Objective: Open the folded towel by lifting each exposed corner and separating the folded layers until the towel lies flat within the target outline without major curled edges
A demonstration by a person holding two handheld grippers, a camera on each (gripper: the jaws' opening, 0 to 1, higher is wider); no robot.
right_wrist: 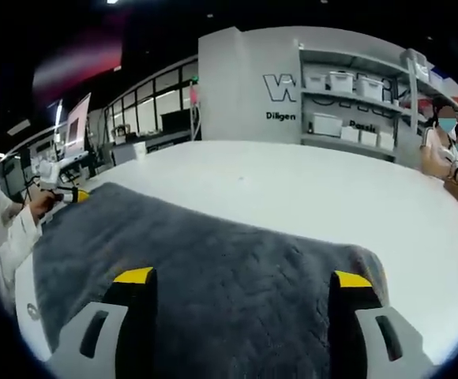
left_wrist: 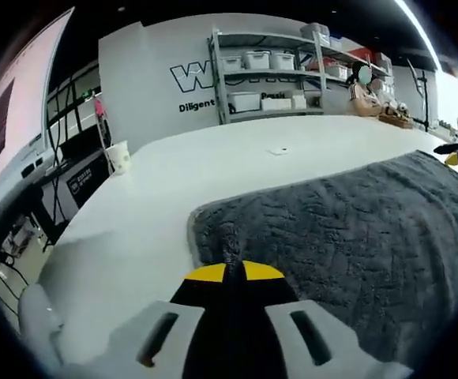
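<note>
A dark grey terry towel (left_wrist: 347,237) with a nubby pile lay spread on the white tabletop (left_wrist: 213,170). In the left gripper view its near corner bunched up into a small peak, and the left tongs (left_wrist: 233,272) were clenched on that peak, the two yellow-tipped jaws pressed together around the cloth. From there the towel ran away to the right, its long axis heading toward the other tongs at the far edge of that view. In the right gripper view the towel (right_wrist: 213,276) stretched from the lower right toward the left, where a hand held the left tongs (right_wrist: 75,195) at its far end. The right tongs (right_wrist: 241,278) stood released, jaws wide apart above the cloth near the towel's rounded right corner. The upper edge looked fairly straight, with a slight raised lip at the right. A paper cup (left_wrist: 119,155) stood on the tabletop well apart from the towel.
</note>
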